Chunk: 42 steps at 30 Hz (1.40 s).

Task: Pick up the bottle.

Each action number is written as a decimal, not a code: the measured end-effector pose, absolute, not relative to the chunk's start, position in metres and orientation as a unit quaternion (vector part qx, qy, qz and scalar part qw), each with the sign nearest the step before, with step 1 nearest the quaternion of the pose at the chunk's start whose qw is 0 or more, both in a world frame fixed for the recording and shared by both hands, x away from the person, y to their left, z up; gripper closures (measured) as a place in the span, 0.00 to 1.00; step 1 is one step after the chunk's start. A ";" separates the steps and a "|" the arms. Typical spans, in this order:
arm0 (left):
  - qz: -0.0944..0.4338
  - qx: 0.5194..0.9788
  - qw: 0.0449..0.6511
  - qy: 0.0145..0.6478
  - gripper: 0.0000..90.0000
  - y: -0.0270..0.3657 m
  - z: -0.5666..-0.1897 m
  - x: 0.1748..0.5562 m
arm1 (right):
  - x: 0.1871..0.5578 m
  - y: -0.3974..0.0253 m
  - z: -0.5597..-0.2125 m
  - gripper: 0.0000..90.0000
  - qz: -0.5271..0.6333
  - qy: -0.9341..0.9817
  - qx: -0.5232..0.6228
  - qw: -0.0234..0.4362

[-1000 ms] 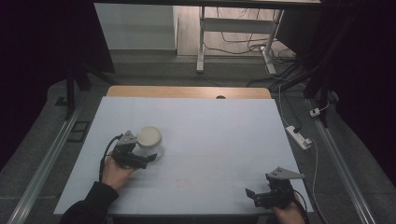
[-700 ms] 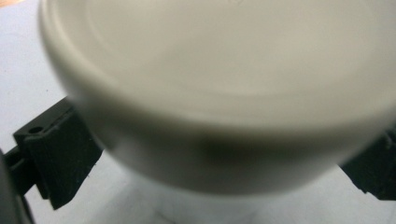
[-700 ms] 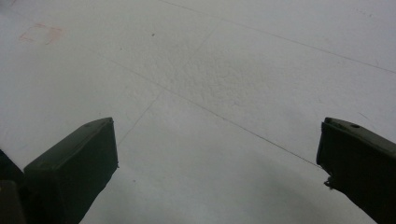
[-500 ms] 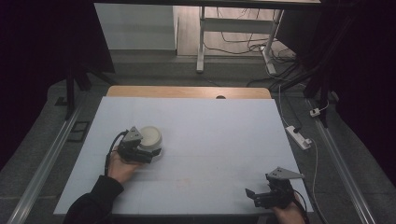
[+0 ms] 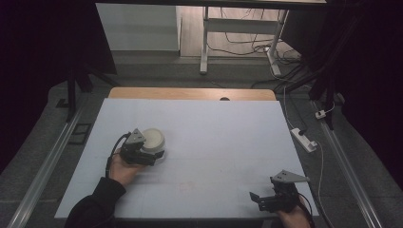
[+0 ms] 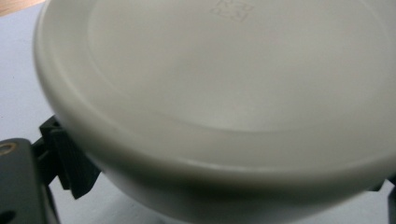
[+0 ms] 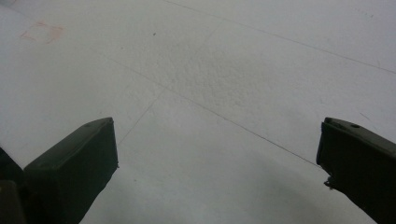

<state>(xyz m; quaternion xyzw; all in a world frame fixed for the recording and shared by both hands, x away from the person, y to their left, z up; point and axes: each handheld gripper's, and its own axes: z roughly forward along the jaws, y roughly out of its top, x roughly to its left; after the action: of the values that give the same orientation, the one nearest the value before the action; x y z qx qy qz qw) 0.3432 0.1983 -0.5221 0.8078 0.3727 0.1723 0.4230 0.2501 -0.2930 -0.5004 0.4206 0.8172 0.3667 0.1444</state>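
Note:
A white bowl (image 5: 153, 138) stands on the left part of the pale table (image 5: 218, 133). In the left gripper view the bowl (image 6: 224, 88) is very close, and I look onto its smooth round face with a small square mark. My left gripper (image 5: 151, 156) is right against the bowl's near side. Its jaws are spread wide, one at each side under the rim, and I cannot see them pressing on it. My right gripper (image 5: 256, 198) rests open near the table's front right corner, with only bare table (image 7: 215, 102) between its jaws.
A wooden strip (image 5: 190, 93) runs along the table's far edge. Beyond it are a desk frame (image 5: 205, 38) and cables on the floor. A power strip (image 5: 304, 138) lies on the floor to the right, and metal rails flank the table.
My left hand has pushed the left gripper forward and slightly right, closing in on the bowl. The bowl has stayed put, and the right gripper has not moved.

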 end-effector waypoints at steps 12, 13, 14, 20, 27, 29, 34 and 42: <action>0.169 0.804 0.432 0.371 0.08 0.197 -0.514 0.340 | 0.250 -0.292 -0.500 0.00 0.366 0.818 0.420 0.145; 0.169 0.804 0.435 0.368 0.08 0.196 -0.513 0.339 | 0.250 -0.292 -0.500 0.00 0.366 0.818 0.420 0.145; 0.168 0.805 0.437 0.365 0.08 0.195 -0.511 0.338 | 0.250 -0.292 -0.500 0.00 0.366 0.818 0.420 0.144; 0.165 0.810 0.445 0.344 0.08 0.187 -0.500 0.334 | 0.250 -0.292 -0.501 0.00 0.366 0.818 0.420 0.144; 0.163 0.815 0.450 0.326 0.08 0.179 -0.489 0.330 | 0.250 -0.293 -0.501 0.00 0.368 0.818 0.419 0.143; 0.163 0.818 0.450 0.319 0.08 0.176 -0.485 0.329 | 0.250 -0.293 -0.501 0.00 0.368 0.817 0.420 0.142; 0.159 0.827 0.447 0.300 0.08 0.167 -0.477 0.329 | 0.250 -0.293 -0.500 0.00 0.368 0.817 0.420 0.143; 0.154 0.837 0.445 0.278 0.08 0.148 -0.466 0.328 | 0.250 -0.293 -0.500 0.00 0.368 0.817 0.421 0.143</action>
<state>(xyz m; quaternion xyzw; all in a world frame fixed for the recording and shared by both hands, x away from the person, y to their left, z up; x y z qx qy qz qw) 0.3281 0.1481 -0.4664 0.8369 0.2783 0.1542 0.4453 0.2502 -0.2932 -0.5005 0.4207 0.8167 0.3683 0.1425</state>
